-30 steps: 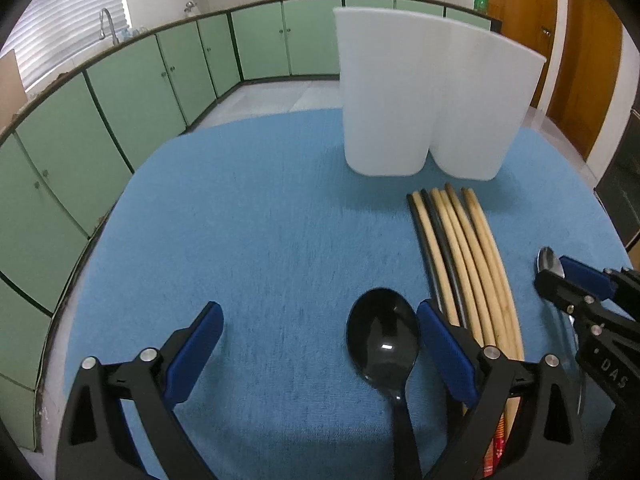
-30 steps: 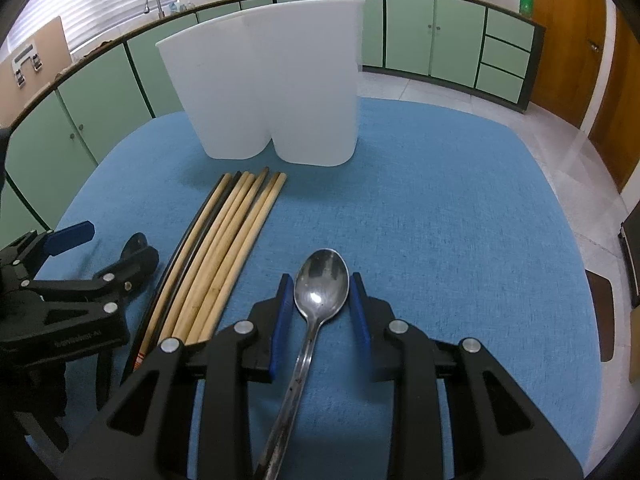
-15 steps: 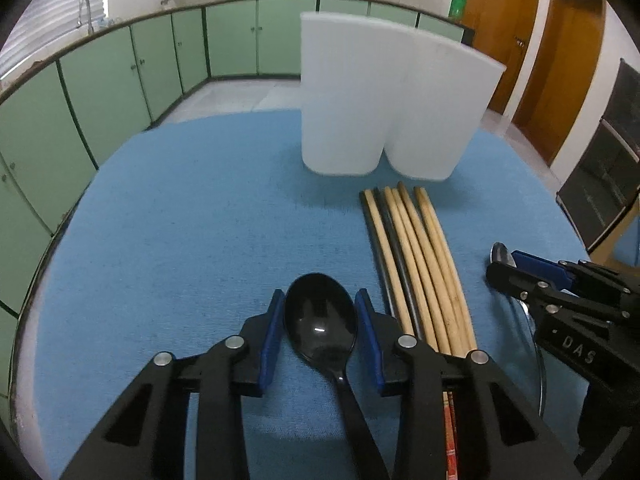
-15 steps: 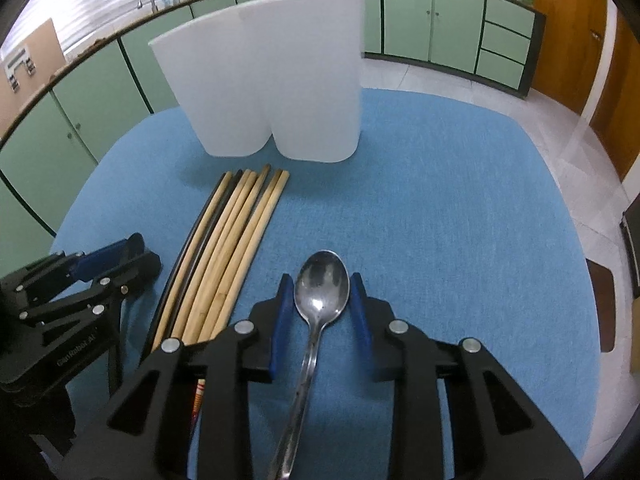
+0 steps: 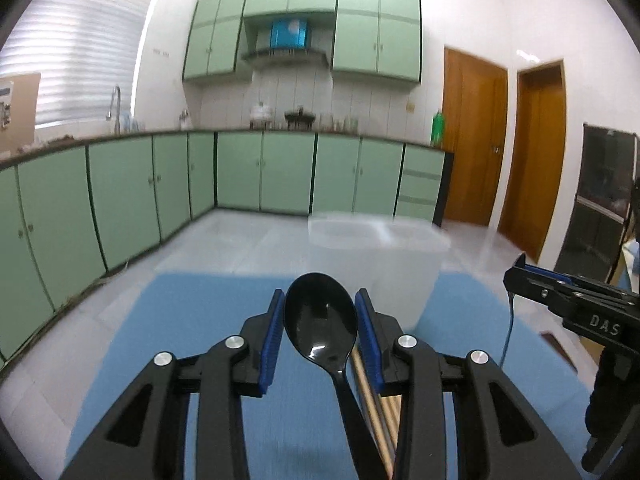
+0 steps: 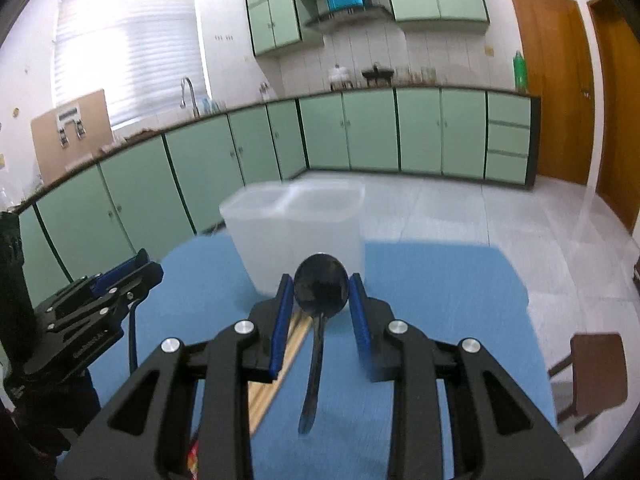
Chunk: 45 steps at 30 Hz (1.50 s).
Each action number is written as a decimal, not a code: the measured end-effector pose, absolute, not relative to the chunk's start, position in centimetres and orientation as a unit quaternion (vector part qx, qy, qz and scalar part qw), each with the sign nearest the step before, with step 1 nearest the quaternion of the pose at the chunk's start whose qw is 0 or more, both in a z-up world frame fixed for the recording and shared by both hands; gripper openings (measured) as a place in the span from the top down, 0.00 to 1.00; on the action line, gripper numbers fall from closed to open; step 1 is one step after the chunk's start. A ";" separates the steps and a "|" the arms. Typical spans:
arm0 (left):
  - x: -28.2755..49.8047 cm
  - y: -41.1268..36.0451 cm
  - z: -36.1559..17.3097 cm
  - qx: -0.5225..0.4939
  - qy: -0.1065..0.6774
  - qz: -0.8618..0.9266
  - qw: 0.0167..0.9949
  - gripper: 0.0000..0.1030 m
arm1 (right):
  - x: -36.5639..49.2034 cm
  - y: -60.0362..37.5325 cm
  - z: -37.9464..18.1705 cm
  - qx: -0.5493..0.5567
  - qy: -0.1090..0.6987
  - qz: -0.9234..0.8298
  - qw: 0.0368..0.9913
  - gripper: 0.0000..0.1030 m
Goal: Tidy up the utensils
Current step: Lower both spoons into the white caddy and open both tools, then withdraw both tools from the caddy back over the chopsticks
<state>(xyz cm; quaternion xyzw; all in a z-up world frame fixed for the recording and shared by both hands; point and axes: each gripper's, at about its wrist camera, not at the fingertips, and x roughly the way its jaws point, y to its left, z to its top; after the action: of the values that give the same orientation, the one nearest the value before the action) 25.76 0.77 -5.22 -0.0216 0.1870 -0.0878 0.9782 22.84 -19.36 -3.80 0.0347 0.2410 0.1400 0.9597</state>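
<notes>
My left gripper is shut on a black plastic spoon, bowl forward, lifted above the blue table. My right gripper is shut on a metal spoon, also lifted, handle hanging down. A white two-compartment holder stands on the table ahead of both grippers; it also shows in the right wrist view. Several bamboo and black chopsticks lie on the cloth below, also seen in the right wrist view. The right gripper shows in the left view, the left gripper in the right view.
The blue cloth covers the round table. Green kitchen cabinets run along the back and left walls, wooden doors at the right. A brown stool stands on the floor right of the table.
Both grippers rose from the table with their spoons and tilted up, so the views now look level across the kitchen. The left gripper closed on the black spoon a second ago.
</notes>
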 end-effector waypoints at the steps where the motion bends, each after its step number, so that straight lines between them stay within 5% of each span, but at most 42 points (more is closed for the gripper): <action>1: 25.7 0.4 -4.7 -0.023 0.178 -0.090 0.980 0.66 | 23.2 -19.4 -2.9 0.037 0.231 0.145 0.961 0.74; 16: 37.1 -2.6 3.1 -0.012 0.066 -0.085 0.994 0.66 | 32.4 -21.2 5.9 0.043 0.160 0.147 0.975 0.74; 36: 41.4 -3.6 -1.4 0.008 0.123 -0.086 0.989 0.65 | 37.9 -19.5 -0.6 0.038 0.228 0.132 0.964 0.73; 45: 37.1 -2.0 -0.7 0.002 0.147 -0.078 0.986 0.54 | 34.1 -20.4 -0.3 0.045 0.231 0.118 0.965 0.46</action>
<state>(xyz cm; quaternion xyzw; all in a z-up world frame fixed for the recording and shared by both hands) 37.10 -2.02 -0.69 0.0025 0.1471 -0.0784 0.9860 34.11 -20.41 -0.33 0.0452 0.2307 0.1179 0.9648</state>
